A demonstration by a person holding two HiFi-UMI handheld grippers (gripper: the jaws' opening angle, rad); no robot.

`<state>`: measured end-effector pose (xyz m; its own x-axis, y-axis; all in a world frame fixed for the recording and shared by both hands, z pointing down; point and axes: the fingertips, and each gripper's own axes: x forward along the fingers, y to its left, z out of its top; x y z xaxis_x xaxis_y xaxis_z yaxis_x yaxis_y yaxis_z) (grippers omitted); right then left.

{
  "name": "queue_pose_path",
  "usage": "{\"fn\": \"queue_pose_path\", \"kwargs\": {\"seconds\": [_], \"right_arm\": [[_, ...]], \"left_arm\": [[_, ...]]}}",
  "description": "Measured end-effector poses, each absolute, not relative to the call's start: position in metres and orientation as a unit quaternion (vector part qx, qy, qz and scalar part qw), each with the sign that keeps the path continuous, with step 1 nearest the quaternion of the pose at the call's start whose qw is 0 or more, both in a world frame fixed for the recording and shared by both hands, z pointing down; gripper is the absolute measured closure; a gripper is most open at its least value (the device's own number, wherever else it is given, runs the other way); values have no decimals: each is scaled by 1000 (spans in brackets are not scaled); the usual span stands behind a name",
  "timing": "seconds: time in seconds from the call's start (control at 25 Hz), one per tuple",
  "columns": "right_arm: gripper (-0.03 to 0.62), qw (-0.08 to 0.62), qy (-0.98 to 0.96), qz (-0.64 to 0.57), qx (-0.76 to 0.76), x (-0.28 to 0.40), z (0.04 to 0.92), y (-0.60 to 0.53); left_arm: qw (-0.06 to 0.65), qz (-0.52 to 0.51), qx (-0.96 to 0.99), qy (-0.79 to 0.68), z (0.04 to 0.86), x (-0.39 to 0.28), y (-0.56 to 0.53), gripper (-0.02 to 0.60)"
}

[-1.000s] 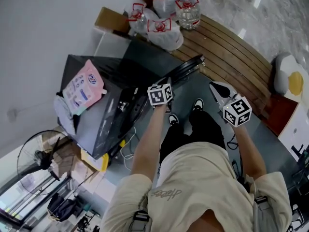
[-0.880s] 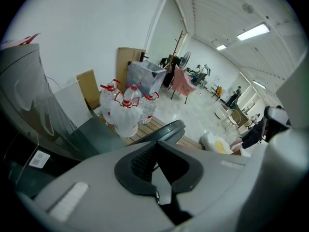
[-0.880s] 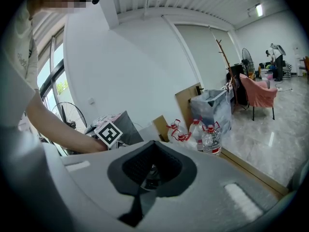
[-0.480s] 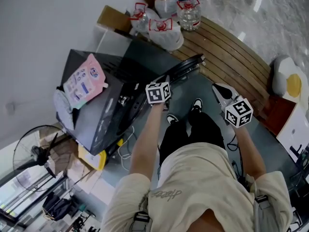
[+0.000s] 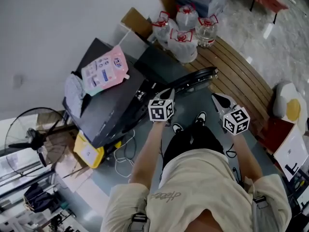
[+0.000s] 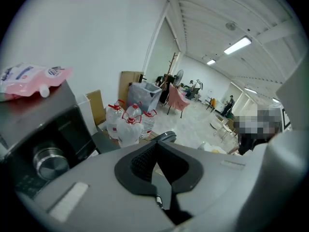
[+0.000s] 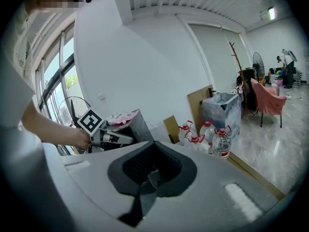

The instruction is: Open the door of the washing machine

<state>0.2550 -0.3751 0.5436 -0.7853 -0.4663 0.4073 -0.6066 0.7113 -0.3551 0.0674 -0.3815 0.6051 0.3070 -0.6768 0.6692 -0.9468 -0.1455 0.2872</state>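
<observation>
The boxy dark grey washing machine (image 5: pixel 108 112) stands on the floor against the white wall, with a pink soft refill pouch (image 5: pixel 104 69) lying on its top. Its round dark-rimmed door (image 5: pixel 198 77) juts out from the front face toward the person's feet. It looks already swung well off the drum opening, so little of the task seems left. The left tongs (image 5: pixel 166 92) hang just beside the door's near end, clenched on nothing; their own view shows the two pads pressed together with only the room beyond them. The right tongs (image 5: pixel 218 99) hover well apart from the door, over the grey floor, and they too look clenched and empty. The door should handle as a stiff, fairly heavy ring of plastic round thick glass, turning on a single hinge. It will not bend, but its smooth, curved rim is likely slippery under narrow pads. The best hold is probably the free edge farthest from the hinge, at the handle recess if there is one, though no view shows such a recess clearly. A pull there gives the most leverage and follows the door's arc, whereas a hold near the hinge would fight it.
</observation>
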Motion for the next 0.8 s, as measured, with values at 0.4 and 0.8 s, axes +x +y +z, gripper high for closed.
{"fn": "queue_pose_path", "kwargs": {"seconds": [0.4, 0.8], "right_arm": [[592, 121, -949, 174, 234, 165, 485, -347], [592, 112, -976, 60, 177, 91, 410, -313]], "left_arm": [[242, 136, 720, -636, 505, -13, -316, 563], [194, 82, 680, -703, 424, -92, -255, 563]]}}
